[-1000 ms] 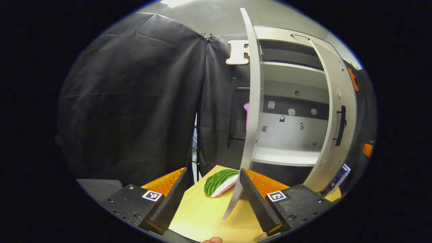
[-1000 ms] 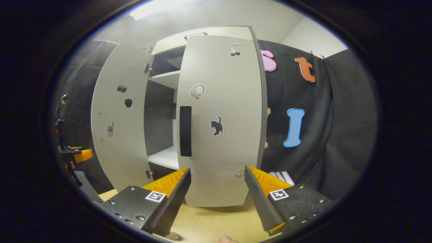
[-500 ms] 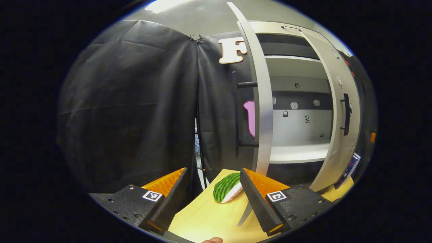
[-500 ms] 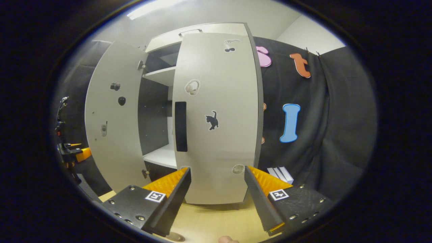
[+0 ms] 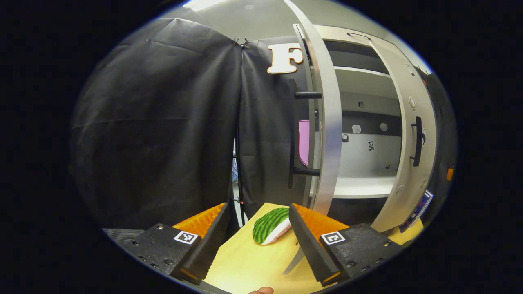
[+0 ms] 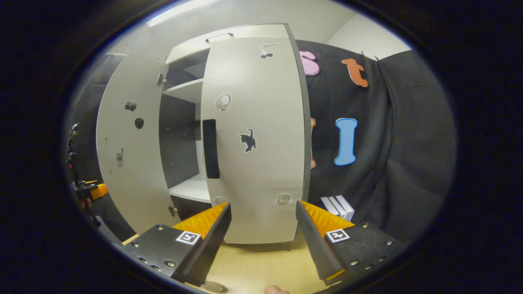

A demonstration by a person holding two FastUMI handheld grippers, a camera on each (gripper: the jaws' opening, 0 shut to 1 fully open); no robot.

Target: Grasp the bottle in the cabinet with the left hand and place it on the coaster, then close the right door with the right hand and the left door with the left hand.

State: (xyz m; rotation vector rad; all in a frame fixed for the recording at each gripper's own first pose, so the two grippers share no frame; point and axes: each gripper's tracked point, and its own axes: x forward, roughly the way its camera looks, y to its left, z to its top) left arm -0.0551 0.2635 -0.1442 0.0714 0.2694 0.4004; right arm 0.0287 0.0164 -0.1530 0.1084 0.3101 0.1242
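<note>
- In the left gripper view, the left gripper point(image 5: 253, 237) has its fingers spread wide apart with nothing between them; it hangs low over the yellow surface point(image 5: 249, 265).
- Just ahead of it, between the fingers and nearer the right-hand one, lies a green-striped watermelon slice point(image 5: 269, 230) on the surface.
- Ahead and to the right of the left gripper stands the cabinet point(image 5: 367, 122), seen nearly edge-on past the left door point(image 5: 330, 134), which swings out toward the camera. A black bar handle point(image 5: 295, 134) shows on the door's outer face.
- The lower edge of the left door passes just behind the left gripper's right-hand finger; whether they touch cannot be told.
- Farther right in that view is the right door point(image 5: 412, 134), partly shut, with its own dark handle point(image 5: 416, 141).
- The cabinet's lower shelf point(image 5: 359, 188) between the two doors is bare and white.
- In the right gripper view, the right gripper point(image 6: 263, 241) is also spread open and grips nothing; it sits low, right in front of the right door point(image 6: 255, 134), close to the door's lower edge but apart from it.
- That door bears a black handle point(image 6: 210, 149) and a cat sticker point(image 6: 247, 141), above and ahead of the gripper.
- Up and to the left of the right gripper, the left door point(image 6: 126, 139) stands open.
- A round disc, possibly the coaster point(image 6: 214, 287), shows at the bottom edge below the right gripper's left-hand finger.
- The bottle cannot be made out.
</note>
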